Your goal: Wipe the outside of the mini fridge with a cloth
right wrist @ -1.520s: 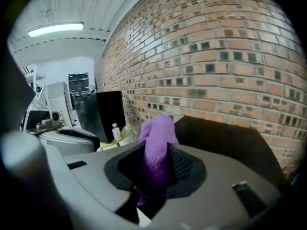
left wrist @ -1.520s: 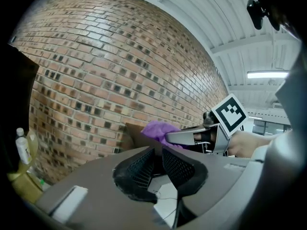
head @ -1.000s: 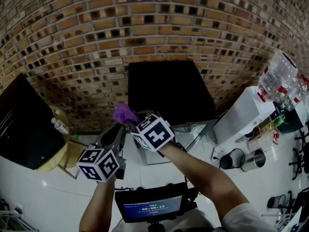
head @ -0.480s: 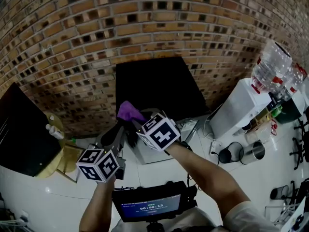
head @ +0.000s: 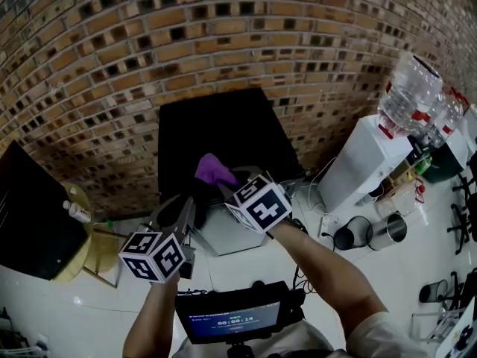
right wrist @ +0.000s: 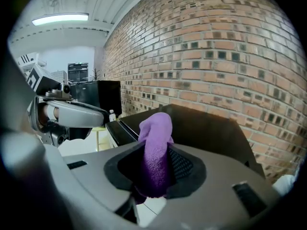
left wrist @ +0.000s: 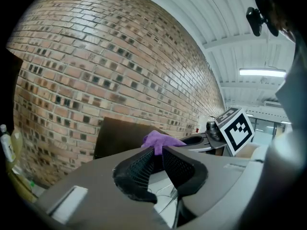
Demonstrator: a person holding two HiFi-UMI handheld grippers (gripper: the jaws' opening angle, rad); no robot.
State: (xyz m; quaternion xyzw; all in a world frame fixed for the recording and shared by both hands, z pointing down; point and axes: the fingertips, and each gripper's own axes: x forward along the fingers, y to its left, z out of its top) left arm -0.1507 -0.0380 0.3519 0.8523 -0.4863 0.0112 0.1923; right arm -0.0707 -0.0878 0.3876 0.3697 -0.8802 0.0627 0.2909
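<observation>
The black mini fridge stands against the brick wall, and its top shows in the right gripper view and the left gripper view. A purple cloth is bunched between the jaws of my right gripper, which is shut on it at the fridge's front edge; up close, the cloth sticks up out of the pads. My left gripper hangs to the left of the cloth, its jaws nearly together with nothing between them. The cloth shows beyond them.
A white water dispenser with bottles stands to the right, with metal bins on the floor beside it. A dark cabinet and a yellow round stool are at the left. A white box lies before the fridge.
Both grippers have moved to the right along the fridge's front, the right one carrying the cloth from near the left corner further across. The jaws have not changed.
</observation>
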